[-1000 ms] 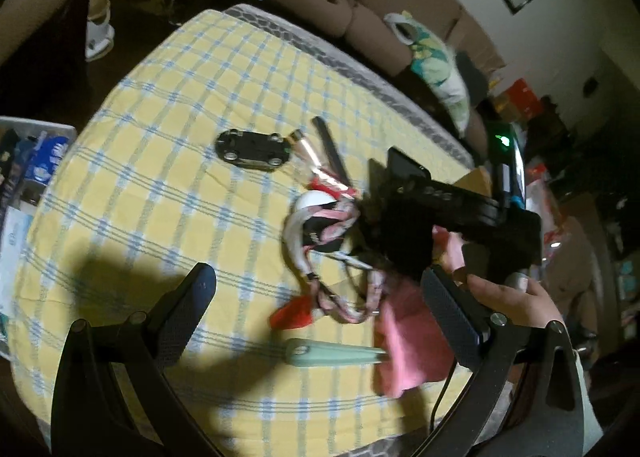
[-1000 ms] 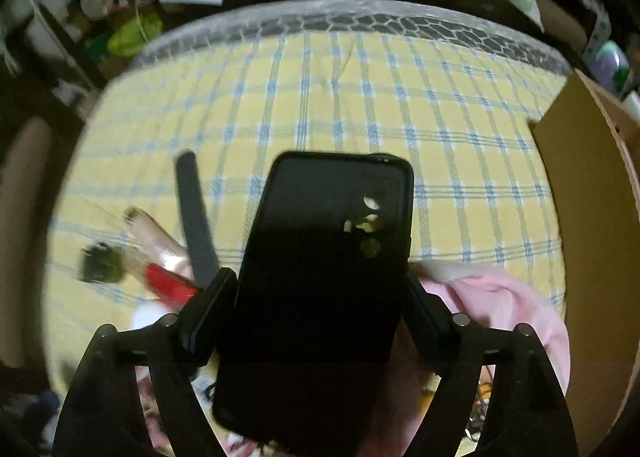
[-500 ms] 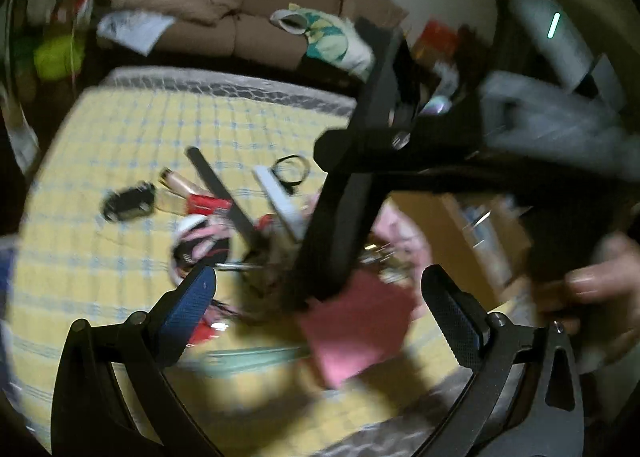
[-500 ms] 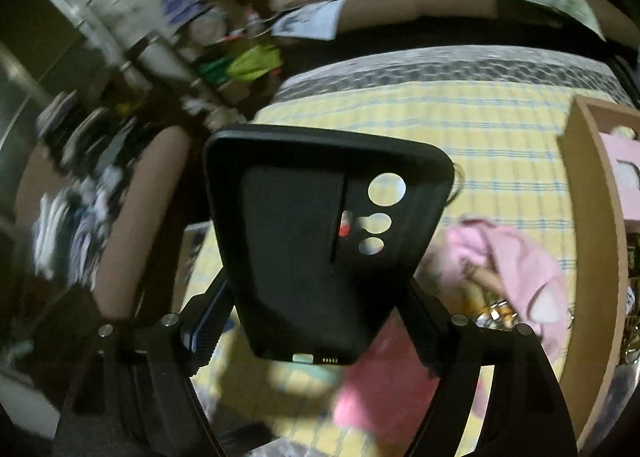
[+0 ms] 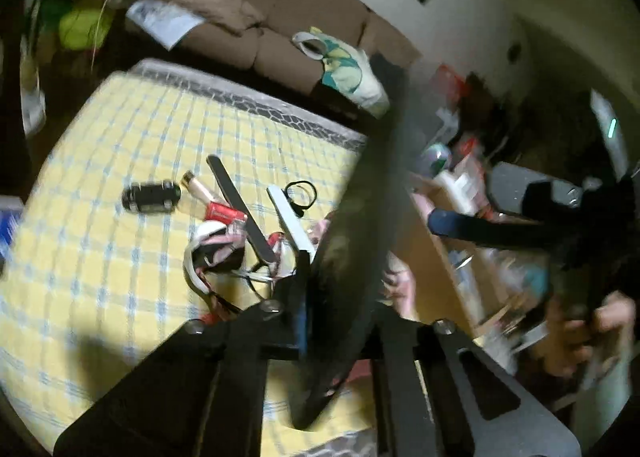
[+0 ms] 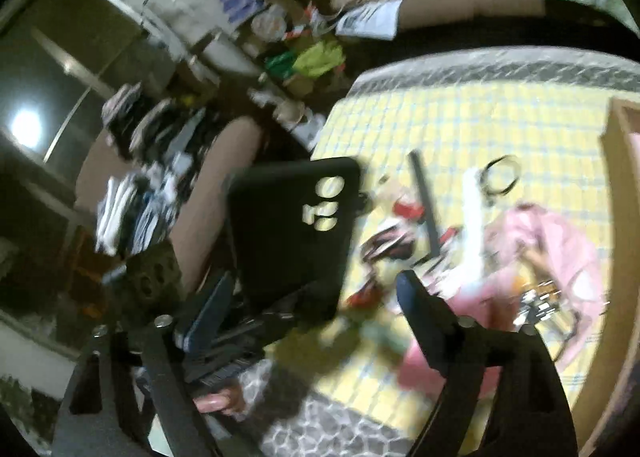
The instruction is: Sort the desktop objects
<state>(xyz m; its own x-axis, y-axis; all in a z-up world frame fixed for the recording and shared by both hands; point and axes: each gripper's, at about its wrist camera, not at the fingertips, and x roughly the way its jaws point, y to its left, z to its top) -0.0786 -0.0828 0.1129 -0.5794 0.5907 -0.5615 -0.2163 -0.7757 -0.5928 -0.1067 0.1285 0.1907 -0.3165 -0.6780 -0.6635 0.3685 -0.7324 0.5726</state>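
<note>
A black phone case (image 5: 352,257) stands edge-on between the jaws of my left gripper (image 5: 340,321), which is shut on it. In the right wrist view the same case (image 6: 292,229) is held by the other gripper at the left. My right gripper (image 6: 316,297) is open and empty beside it. It also shows in the left wrist view (image 5: 520,225) at the right. On the yellow checked cloth (image 5: 120,257) lie a black clip (image 5: 151,197), a red-capped tube (image 5: 212,205), a black file (image 5: 240,209), a white file (image 5: 290,223) and a hair tie (image 5: 300,193).
A cardboard box (image 6: 624,257) stands at the table's right side. Pink cloth (image 6: 548,253) and tangled cords lie next to it. A brown sofa (image 5: 256,17) is beyond the table. Cluttered shelves (image 6: 132,193) are at the left.
The phone case passed from my right gripper into my left gripper. The left jaws closed on it and the right jaws opened and drew away to the right.
</note>
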